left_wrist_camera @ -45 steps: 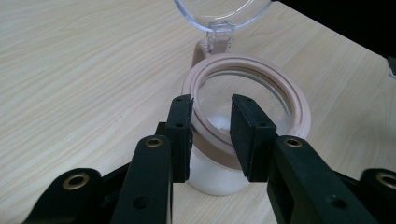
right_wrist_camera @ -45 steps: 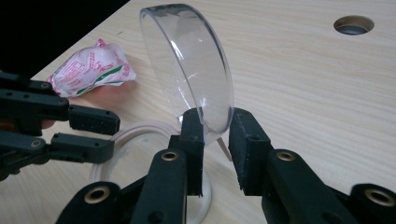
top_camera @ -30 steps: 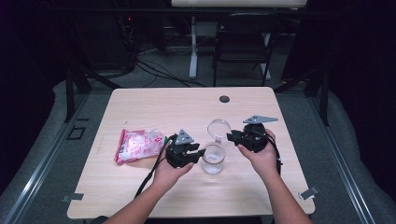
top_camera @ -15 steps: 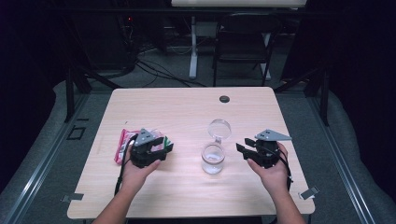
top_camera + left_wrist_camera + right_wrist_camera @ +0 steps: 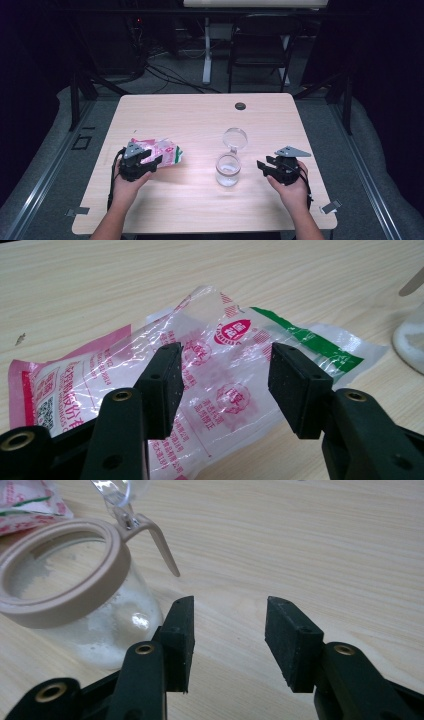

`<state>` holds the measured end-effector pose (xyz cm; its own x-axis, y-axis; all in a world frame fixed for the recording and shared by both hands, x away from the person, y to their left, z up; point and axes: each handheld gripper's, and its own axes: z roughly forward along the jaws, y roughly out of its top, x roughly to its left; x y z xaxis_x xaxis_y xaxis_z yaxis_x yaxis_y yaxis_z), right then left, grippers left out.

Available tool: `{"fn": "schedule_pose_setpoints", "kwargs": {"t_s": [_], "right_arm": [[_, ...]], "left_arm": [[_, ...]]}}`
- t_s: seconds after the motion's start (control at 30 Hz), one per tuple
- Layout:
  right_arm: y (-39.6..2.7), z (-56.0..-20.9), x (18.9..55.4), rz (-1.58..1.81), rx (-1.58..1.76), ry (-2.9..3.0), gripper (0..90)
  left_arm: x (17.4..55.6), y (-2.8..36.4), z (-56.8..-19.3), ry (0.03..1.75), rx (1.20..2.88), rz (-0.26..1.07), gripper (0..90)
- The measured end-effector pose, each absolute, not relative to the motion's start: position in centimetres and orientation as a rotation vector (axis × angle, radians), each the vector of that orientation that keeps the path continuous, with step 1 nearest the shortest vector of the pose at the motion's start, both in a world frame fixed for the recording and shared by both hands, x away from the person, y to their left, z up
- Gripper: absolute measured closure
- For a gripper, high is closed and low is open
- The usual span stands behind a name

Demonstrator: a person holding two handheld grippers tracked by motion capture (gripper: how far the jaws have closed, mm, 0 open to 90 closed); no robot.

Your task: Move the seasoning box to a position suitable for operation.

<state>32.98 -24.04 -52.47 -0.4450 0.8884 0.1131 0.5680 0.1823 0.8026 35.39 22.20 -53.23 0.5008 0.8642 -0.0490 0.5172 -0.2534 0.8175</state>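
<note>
Hovering left gripper (image 5: 152, 161): sits at the lower left of the high view, jaws pointing at the pink packet; in its own view the gripper (image 5: 225, 372) has its black jaws spread, nothing pinched, and they have just been opening.
Packet (image 5: 161, 151): a crinkled clear-and-pink plastic bag with red print and a green stripe, lying flat on the table left of centre in the high view; in the left gripper view the packet (image 5: 220, 365) spreads across the middle of the frame, beyond and beneath the gap between the jaws, with neither pad pressing on it.
Right gripper (image 5: 263, 167): lower right of the high view, held in the person's right hand, jaws aimed left toward the jar; in its own view the gripper (image 5: 230, 617) stands with jaws apart over bare wood, holding nothing, and they too have just been opening.
Jar (image 5: 228, 170): a small clear glass jar standing upright at the lower centre of the high view, between the two grippers and apart from both; the jar (image 5: 75, 595) fills the left side of the right gripper view, beige rim open, white residue inside.
Lid (image 5: 234, 136): round clear lid swung back on its hinge, just above the jar in the high view.
Table (image 5: 200, 115): light wood, with a small dark round cap (image 5: 240, 106) near its upper edge.
</note>
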Motion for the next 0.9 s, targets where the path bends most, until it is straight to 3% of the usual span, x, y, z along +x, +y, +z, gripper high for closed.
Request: {"fn": "schedule_pose_setpoints", "kwargs": {"t_s": [0.17,0.53,0.77,0.9], "right_arm": [[-24.1,-52.9,32.8,1.160,1.380,2.069,53.9],[-24.0,-52.6,32.4,1.190,1.354,2.047,52.2],[-24.0,-52.6,32.3,1.199,1.350,2.040,51.9],[-24.0,-52.9,32.4,1.188,1.364,2.047,51.9]], "left_arm": [[35.1,21.5,-53.4,1.121,1.943,0.549,46.6],[33.7,18.3,-53.2,0.996,2.021,0.564,32.6],[33.0,16.6,-53.7,0.925,2.104,0.641,32.6],[33.6,16.4,-54.8,0.910,2.204,0.689,37.9]]}}
